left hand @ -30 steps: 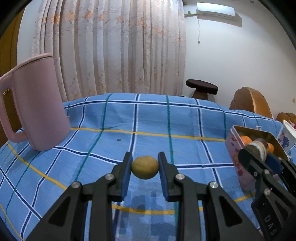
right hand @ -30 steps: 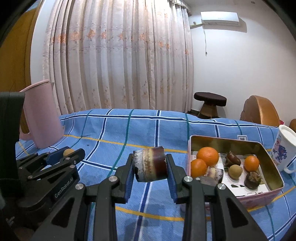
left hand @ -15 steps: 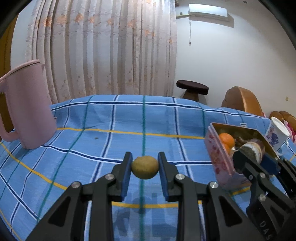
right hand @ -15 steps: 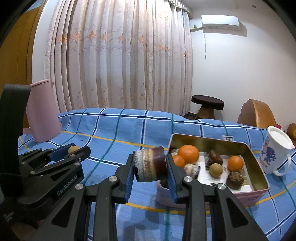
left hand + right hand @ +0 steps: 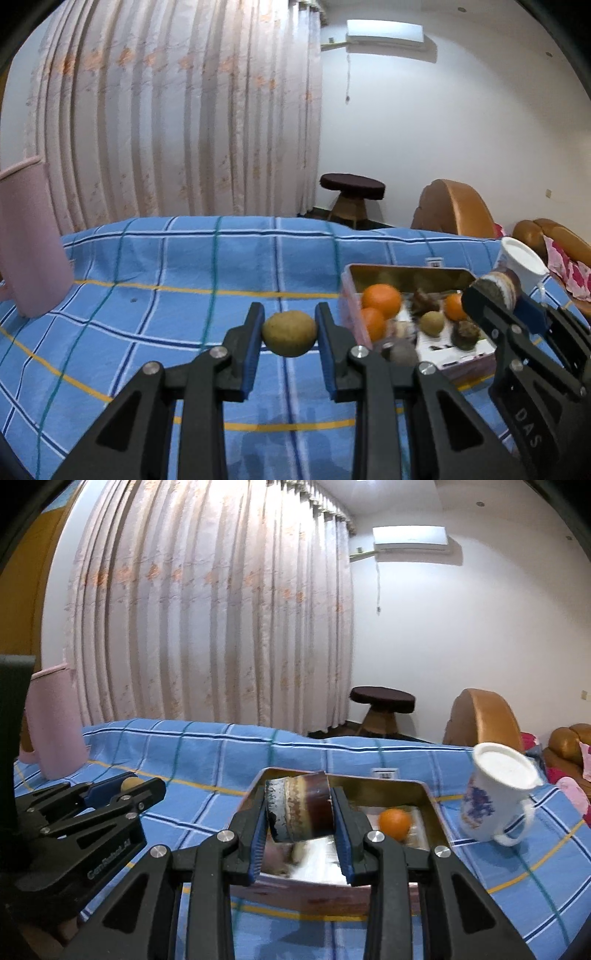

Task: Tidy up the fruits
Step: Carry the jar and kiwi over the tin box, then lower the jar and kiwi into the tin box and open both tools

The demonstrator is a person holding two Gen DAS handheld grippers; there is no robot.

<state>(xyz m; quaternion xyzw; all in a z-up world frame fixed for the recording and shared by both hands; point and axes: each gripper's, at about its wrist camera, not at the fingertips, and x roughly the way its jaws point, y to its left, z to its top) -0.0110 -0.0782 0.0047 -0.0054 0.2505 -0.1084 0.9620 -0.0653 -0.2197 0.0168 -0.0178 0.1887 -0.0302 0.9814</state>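
Observation:
My left gripper [image 5: 290, 334] is shut on a small round yellow-brown fruit [image 5: 290, 333], held above the blue checked cloth, left of the tin. The pink tin box [image 5: 406, 275] holds oranges [image 5: 381, 299] and several small brown fruits. My right gripper [image 5: 298, 814] is shut on a dark brown, mottled fruit [image 5: 301, 808] and hangs over the tin [image 5: 424, 794], where one orange [image 5: 395, 823] shows. In the left wrist view the right gripper [image 5: 496, 295] appears at the tin's right side. The left gripper [image 5: 129, 788] shows at the left of the right wrist view.
A pink jug [image 5: 29, 240] stands at the left on the blue checked tablecloth [image 5: 184, 266]. A white mug with blue flowers [image 5: 496, 794] stands right of the tin. Beyond the table are a dark stool [image 5: 382, 701], brown chairs [image 5: 482, 720] and long curtains [image 5: 221, 609].
Both grippers have carried their fruits to the right: the tin now lies under the right gripper and close beside the left one. The jug has slid toward the left edge. Both grips hold.

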